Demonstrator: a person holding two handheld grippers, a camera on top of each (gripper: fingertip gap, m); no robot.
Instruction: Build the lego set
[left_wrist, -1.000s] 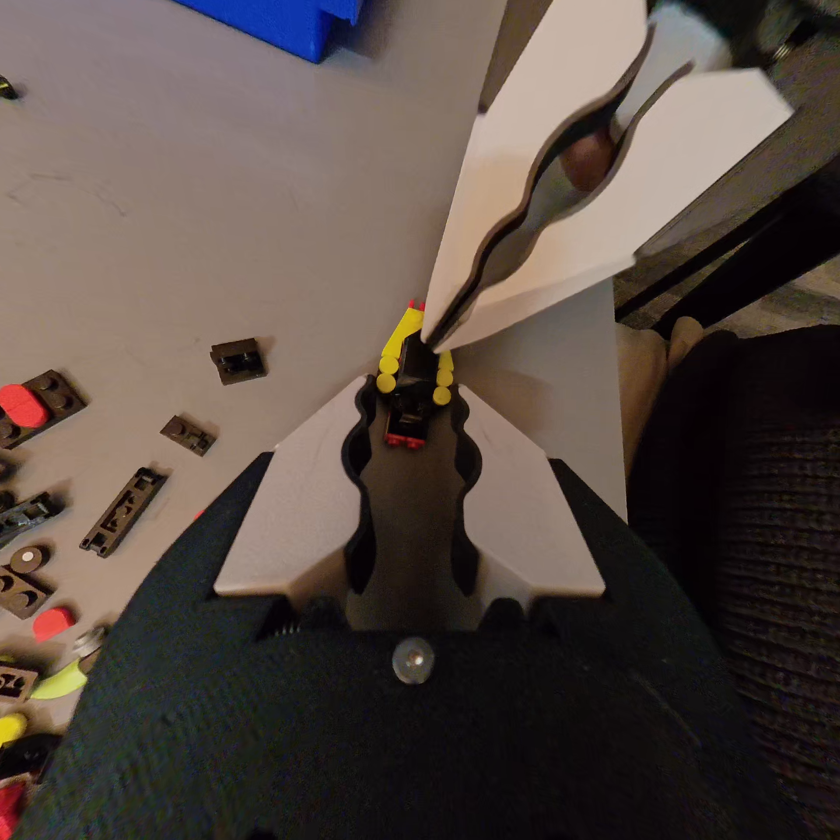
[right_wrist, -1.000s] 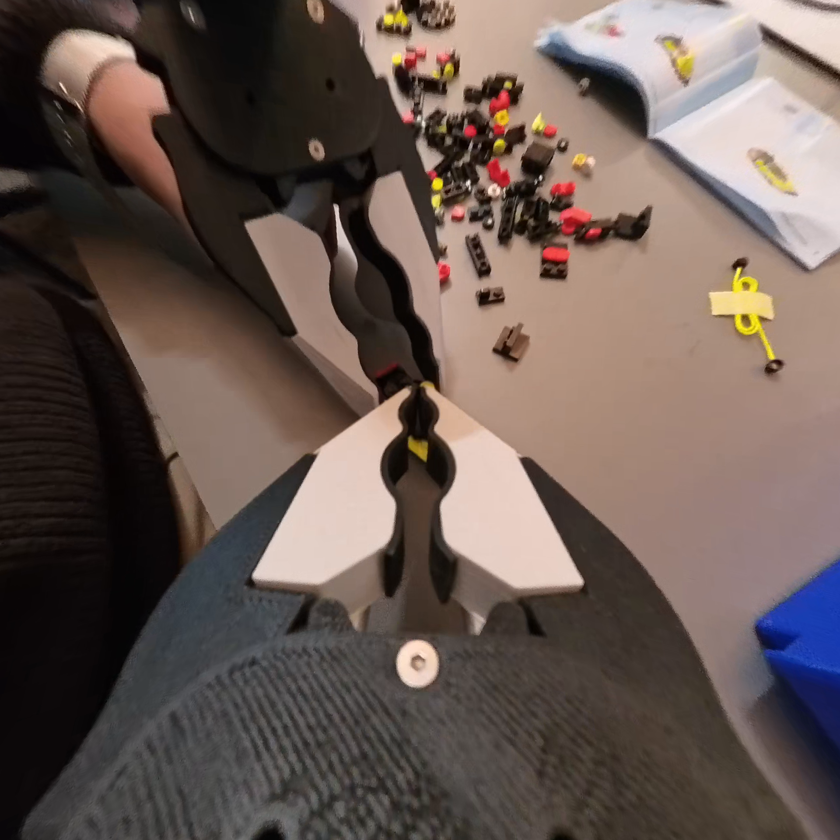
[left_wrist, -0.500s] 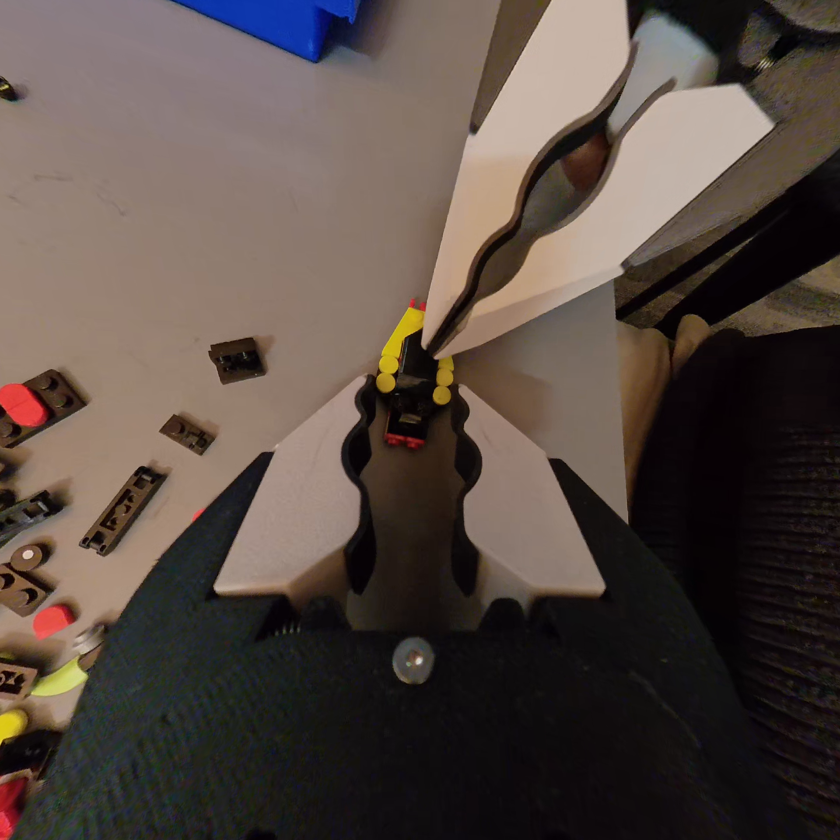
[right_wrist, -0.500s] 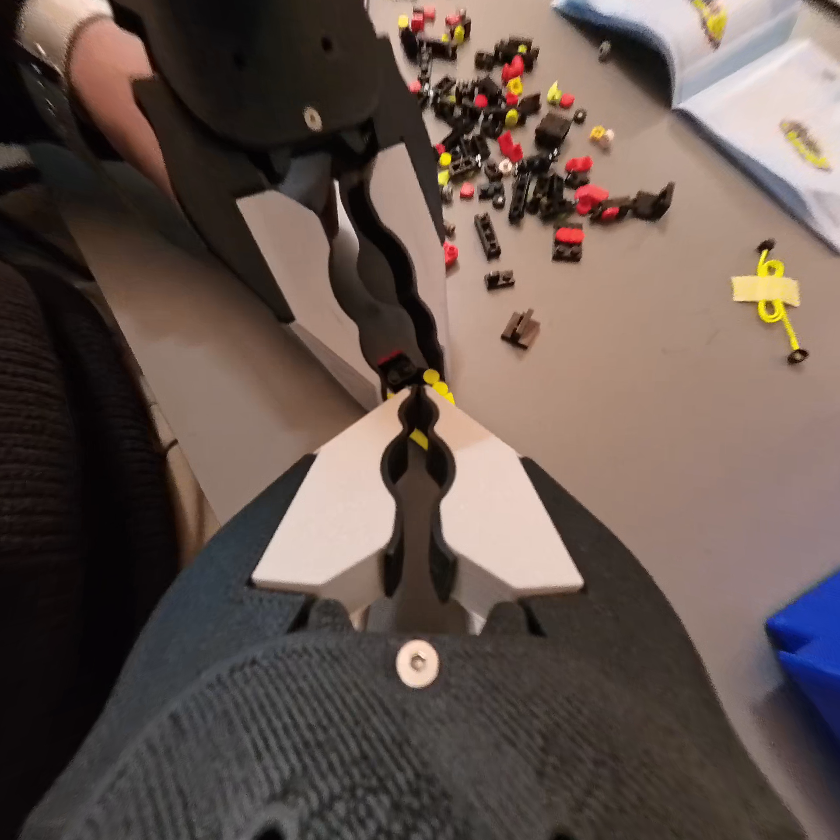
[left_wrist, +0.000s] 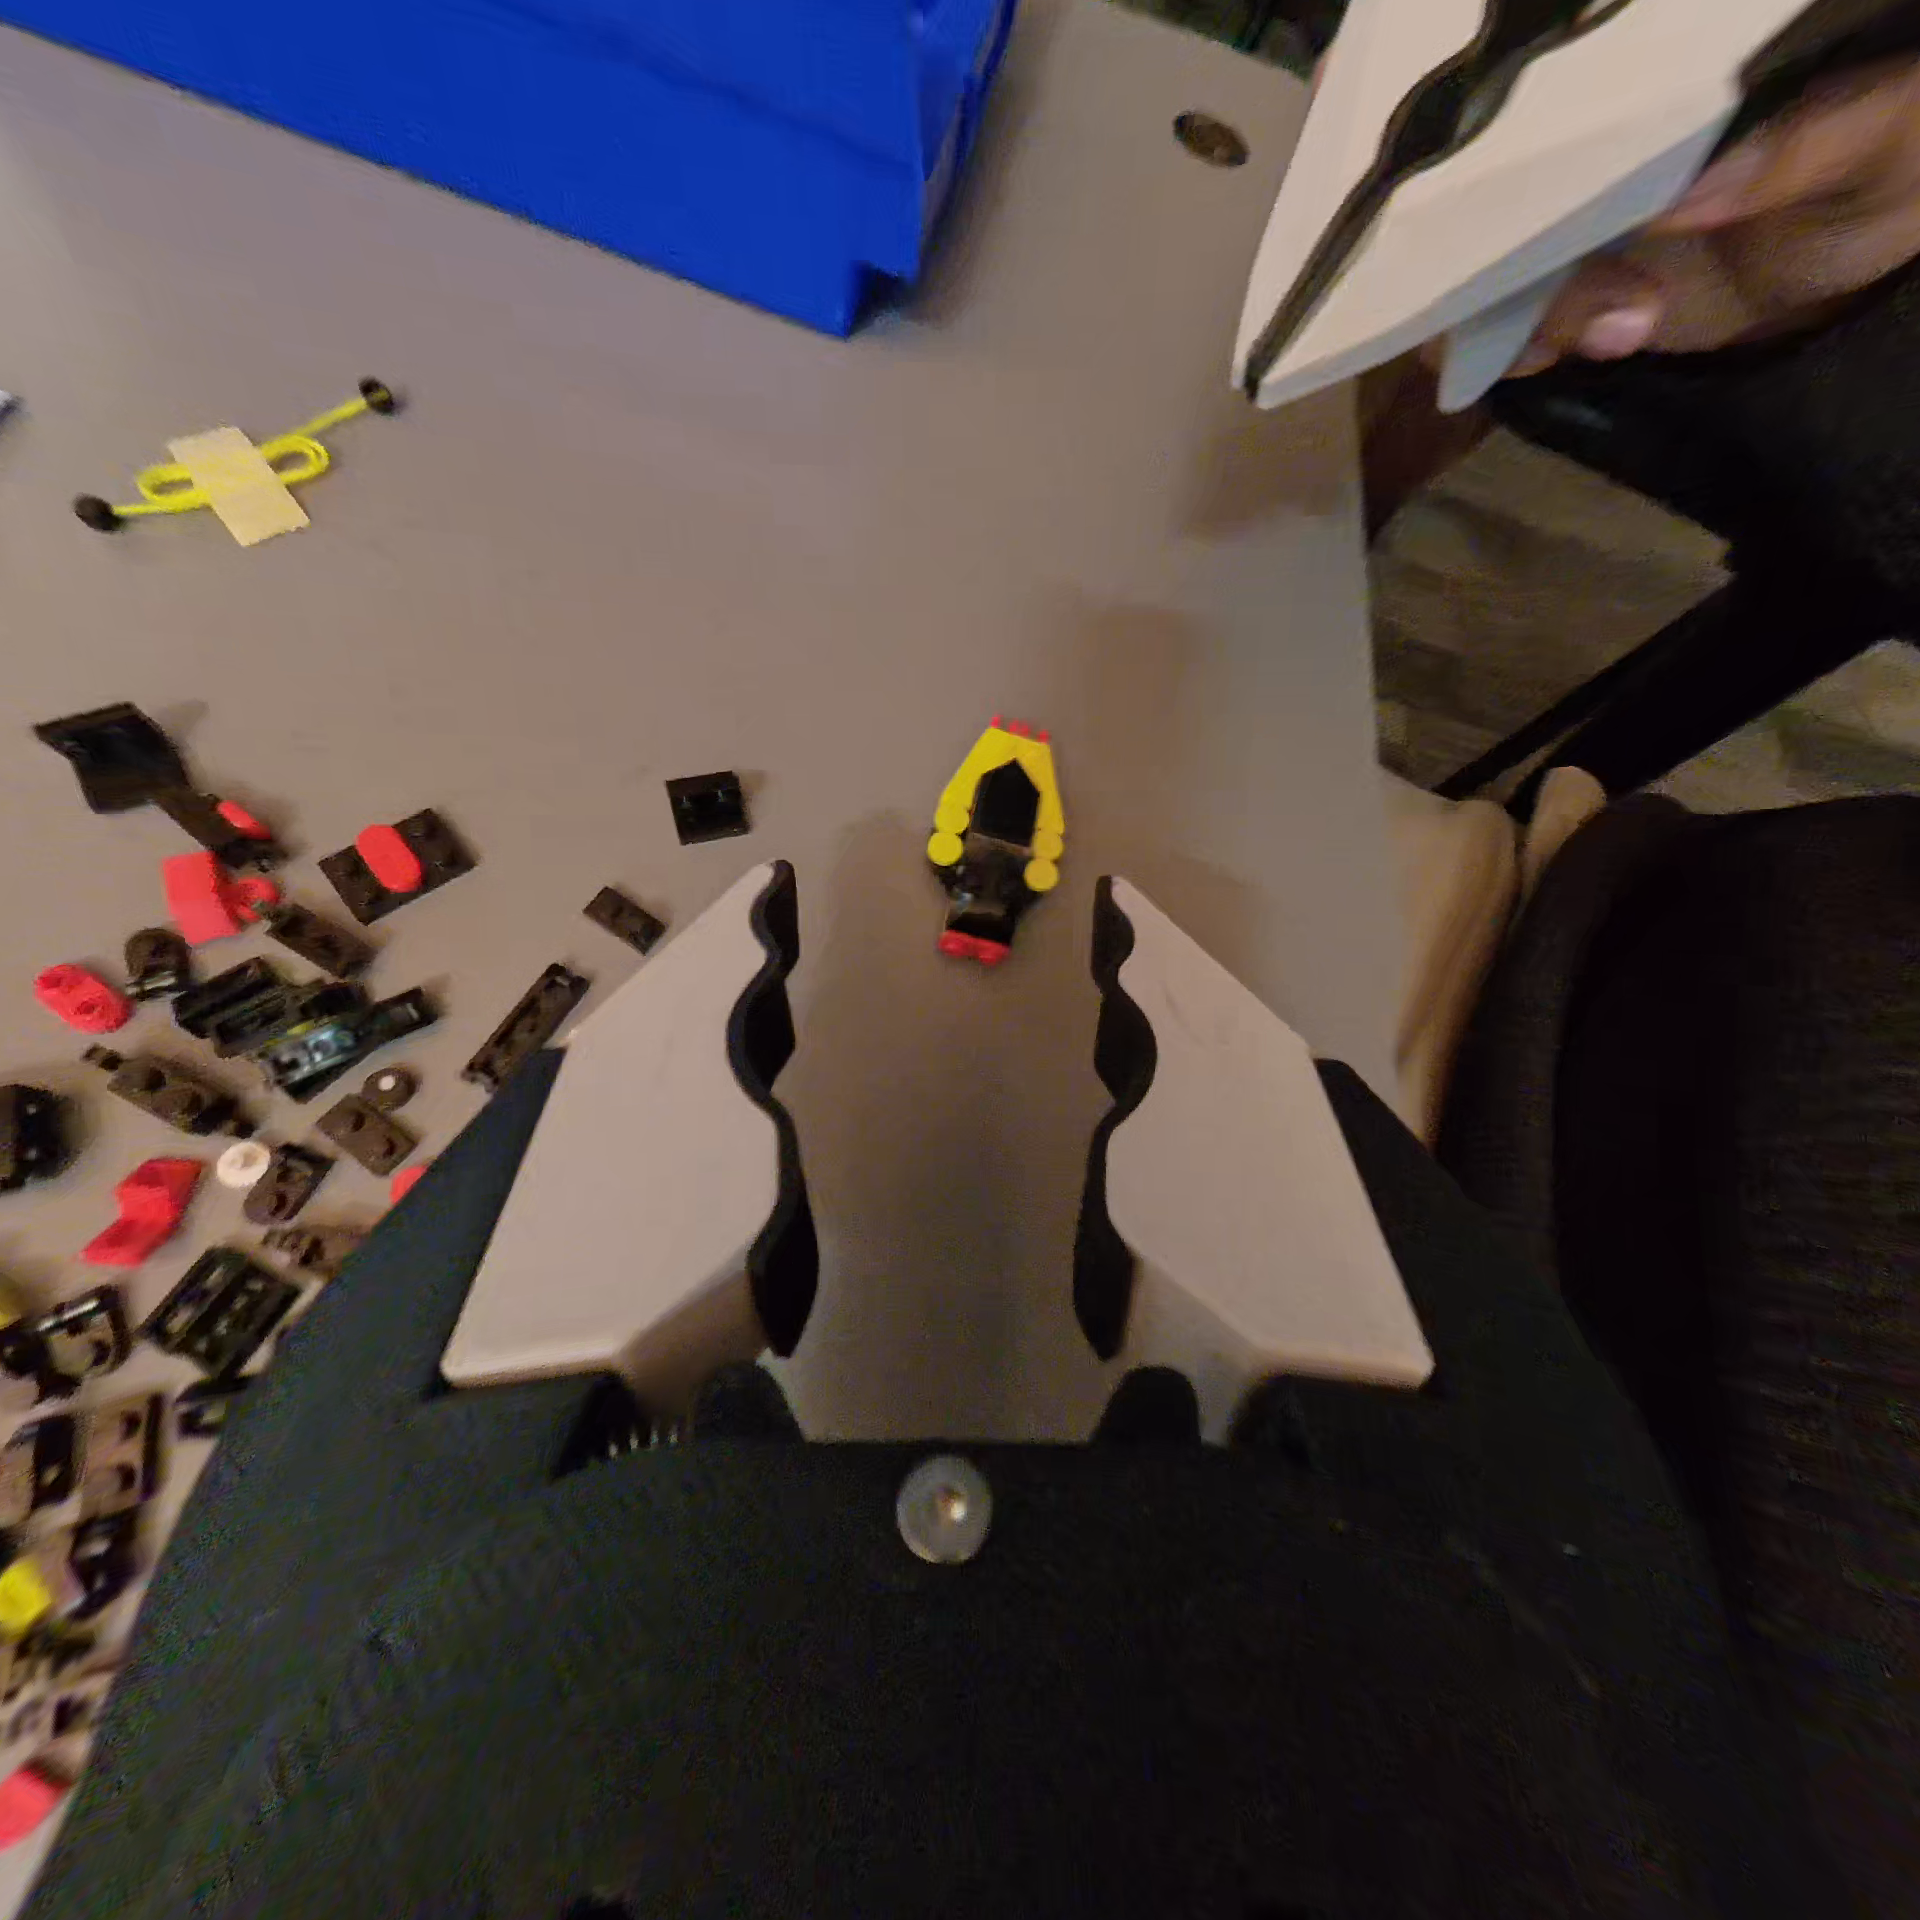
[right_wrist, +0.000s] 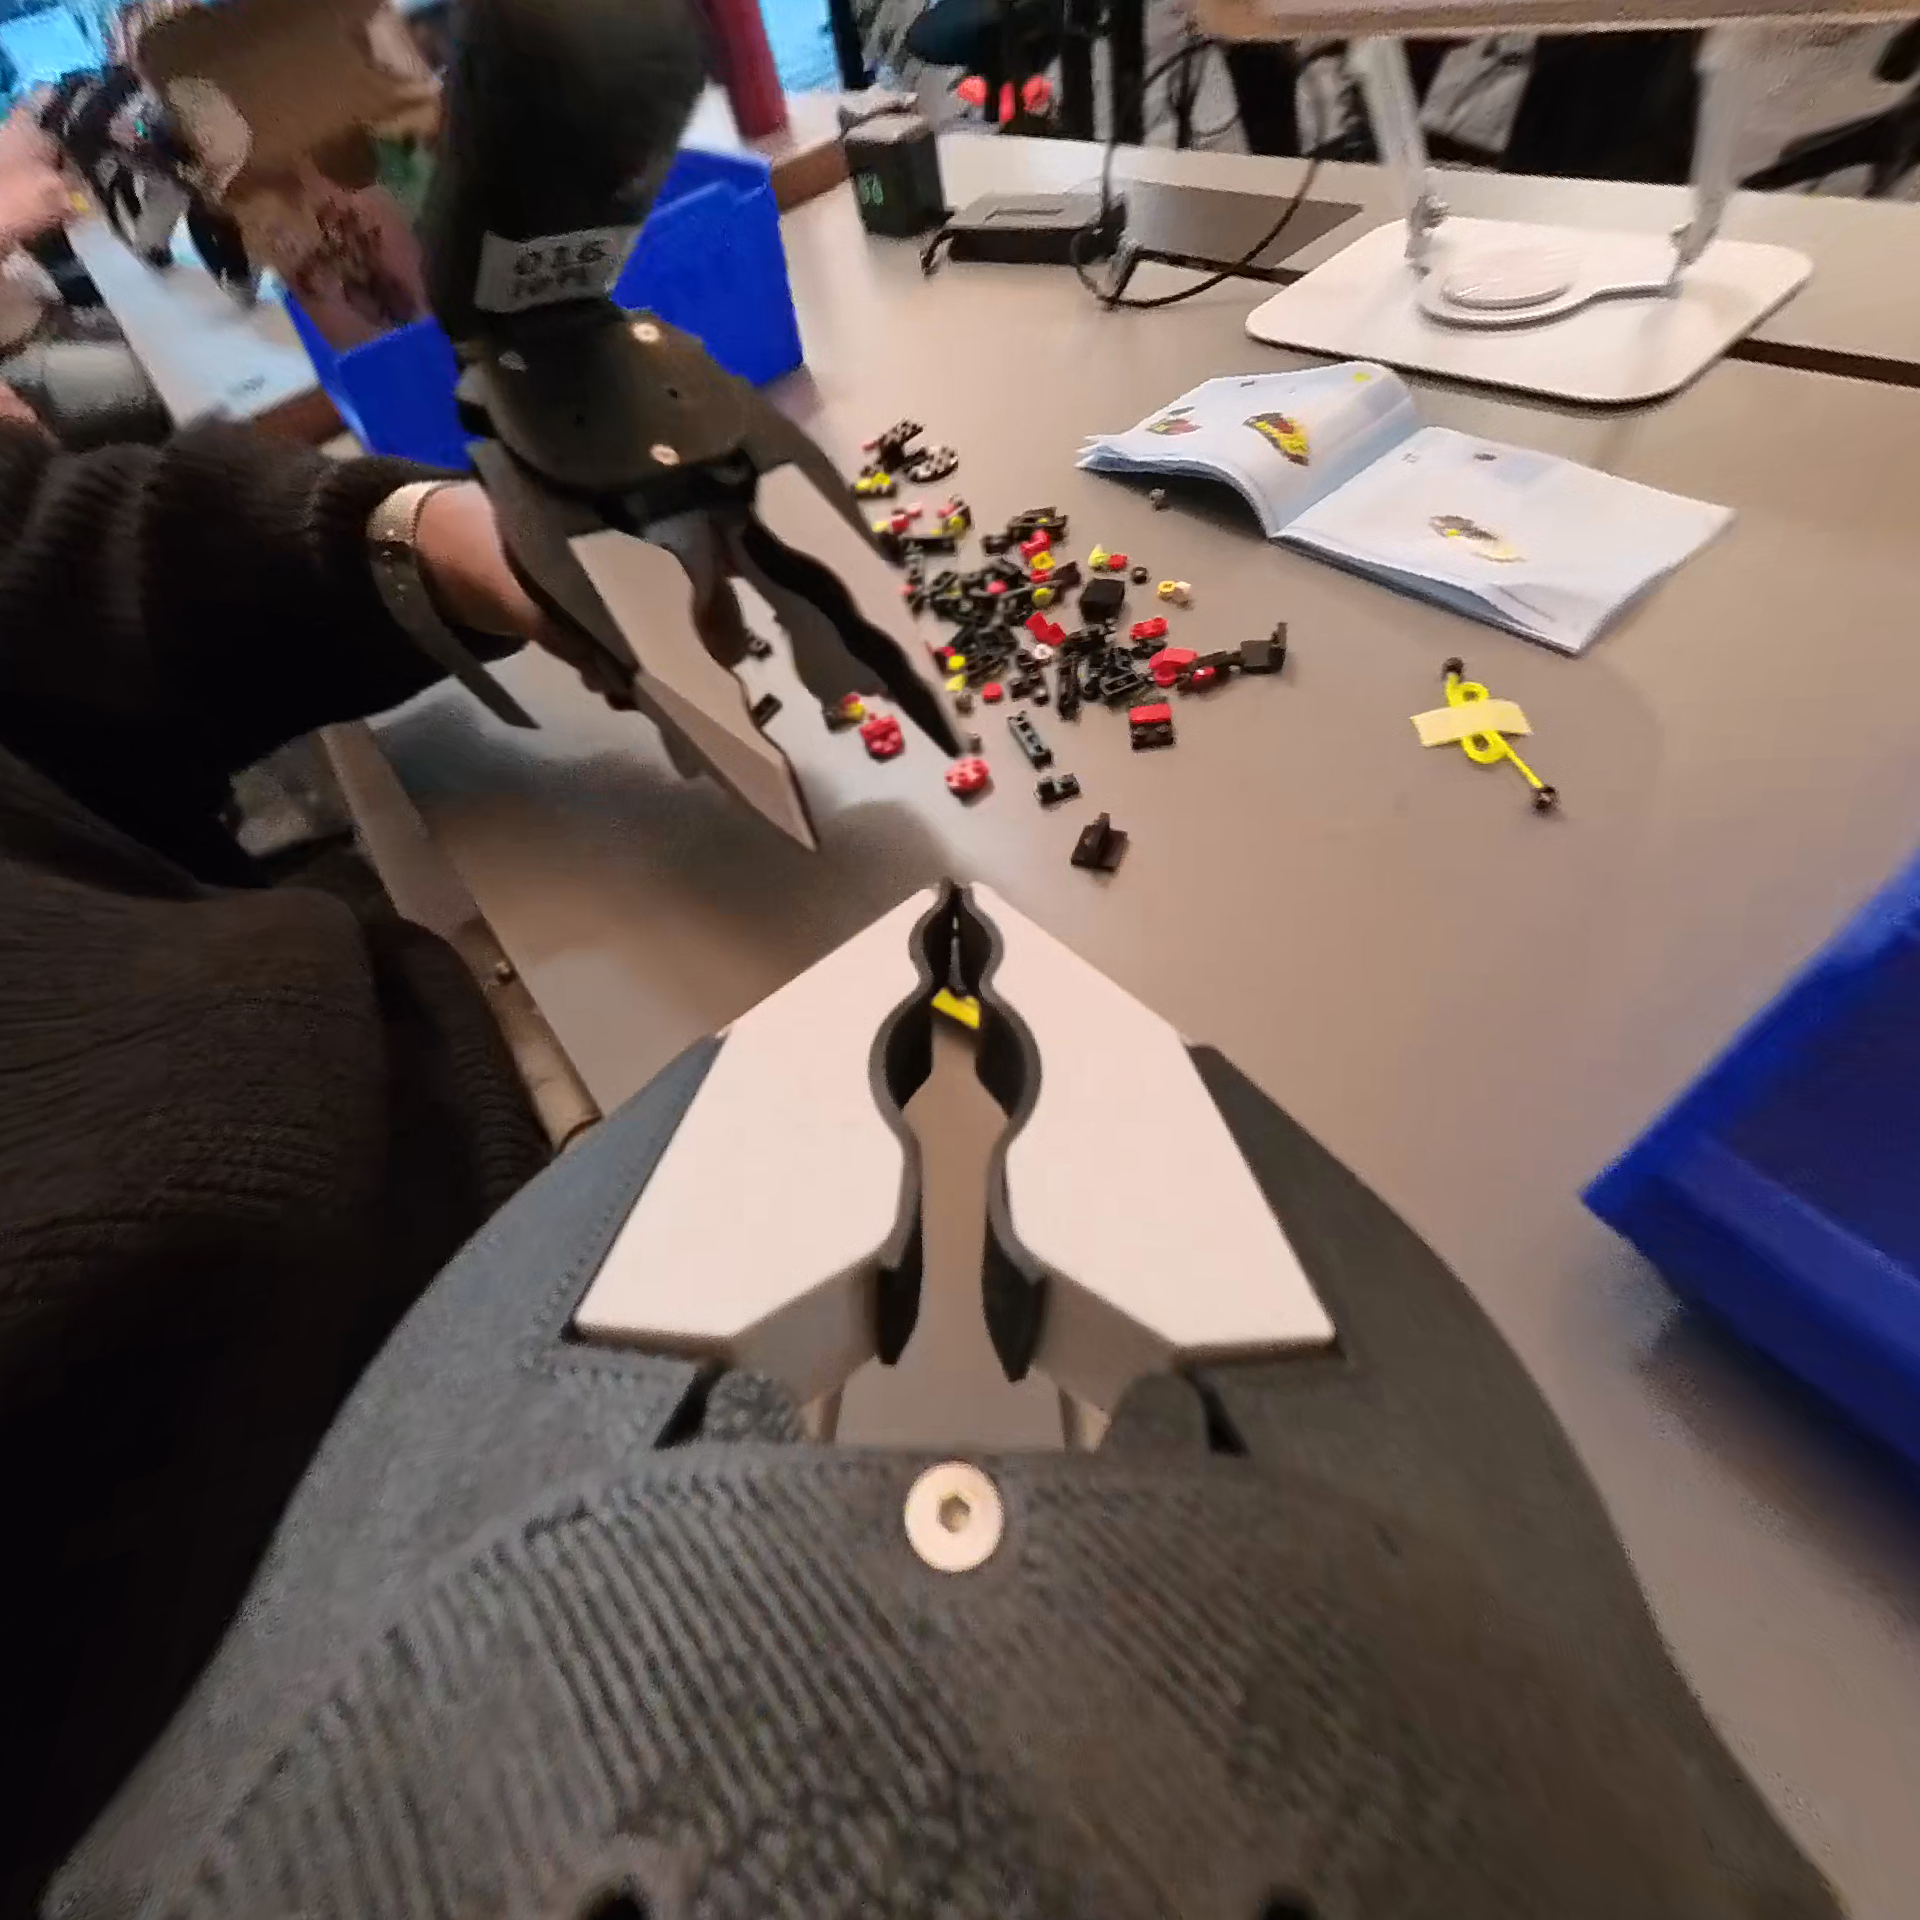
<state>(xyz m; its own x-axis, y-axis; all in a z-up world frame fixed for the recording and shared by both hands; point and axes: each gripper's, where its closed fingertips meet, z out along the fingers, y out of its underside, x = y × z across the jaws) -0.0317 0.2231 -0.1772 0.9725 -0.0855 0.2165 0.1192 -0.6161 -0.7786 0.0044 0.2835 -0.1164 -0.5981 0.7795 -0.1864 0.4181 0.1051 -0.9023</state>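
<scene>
In the left wrist view, the left hand-held gripper (left_wrist: 943, 904) stood spread wide and held nothing. Just beyond its tips, near the middle of the frame, the small model (left_wrist: 994, 844) of yellow, black and red bricks sat on the grey worktop (left_wrist: 644, 582), free of both tools. Loose bricks (left_wrist: 239, 1029) lay scattered down the left side, with one black plate (left_wrist: 707, 806) just left of the model. A yellow string (left_wrist: 234, 480) taped in a loop lay at the upper left, below a blue bin (left_wrist: 582, 135) along the top edge. The right hand-held gripper (left_wrist: 1262, 369) showed at the upper right, well apart from the model, its fingers close together.

In the right wrist view, the right hand-held gripper (right_wrist: 948, 899) was pressed together on a small yellow piece (right_wrist: 954, 1008) caught a little way back from the tips. The left hand-held gripper (right_wrist: 883, 790) hung open at the upper left over the worktop (right_wrist: 1403, 987), with the pile of bricks (right_wrist: 1049, 634) behind it and an open instruction booklet (right_wrist: 1403, 499) at the upper right. The model itself could not be made out in this view.

The step in hand looked like fitting the yellow piece onto the partly built model. The next move would call for the open tool to close on the model and steady it, and for the piece to be lined up over its place and pressed straight down.
</scene>
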